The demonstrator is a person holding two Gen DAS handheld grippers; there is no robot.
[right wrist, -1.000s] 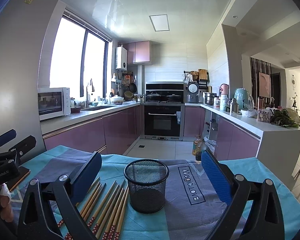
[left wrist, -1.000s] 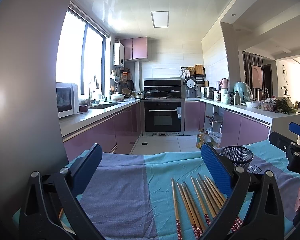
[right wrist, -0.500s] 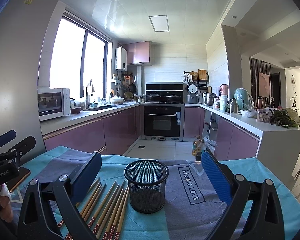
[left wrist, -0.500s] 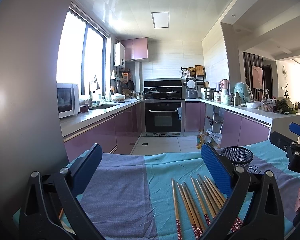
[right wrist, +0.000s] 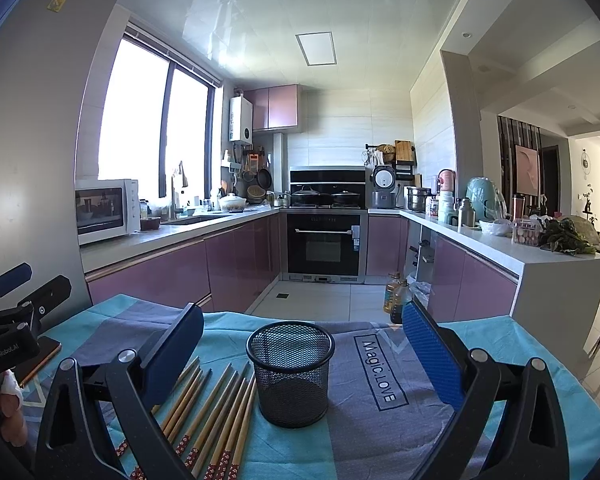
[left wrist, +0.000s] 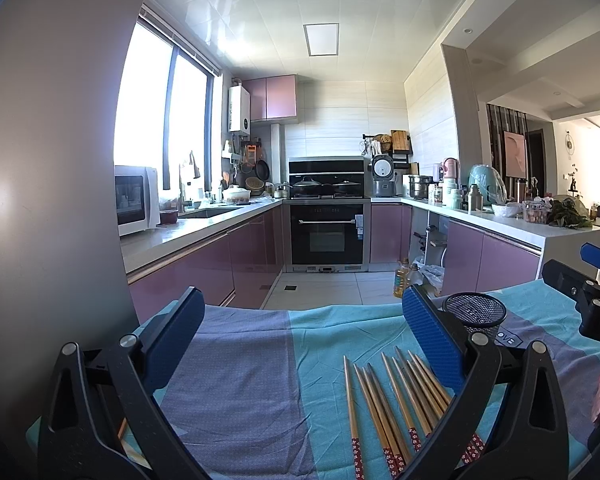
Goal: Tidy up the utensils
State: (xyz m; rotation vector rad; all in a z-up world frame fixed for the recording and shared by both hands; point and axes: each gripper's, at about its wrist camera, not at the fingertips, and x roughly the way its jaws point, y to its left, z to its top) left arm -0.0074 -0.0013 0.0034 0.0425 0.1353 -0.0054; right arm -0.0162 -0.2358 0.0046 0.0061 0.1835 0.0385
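Several wooden chopsticks (left wrist: 396, 404) with red patterned ends lie side by side on the cloth, under and left of the left gripper's right finger. They also show in the right wrist view (right wrist: 216, 412), left of a black mesh cup (right wrist: 291, 372). The cup stands upright and empty; it shows in the left wrist view (left wrist: 474, 316) too. My left gripper (left wrist: 300, 328) is open and empty above the cloth. My right gripper (right wrist: 302, 344) is open and empty, with the cup between its fingers' lines of sight.
The table wears a teal and purple cloth (right wrist: 380, 364) printed "Magic.LOVE". A phone (right wrist: 40, 360) lies at the table's left edge. Beyond the table's far edge is the kitchen floor, with oil bottles (right wrist: 394, 296), purple cabinets and an oven (right wrist: 324, 244).
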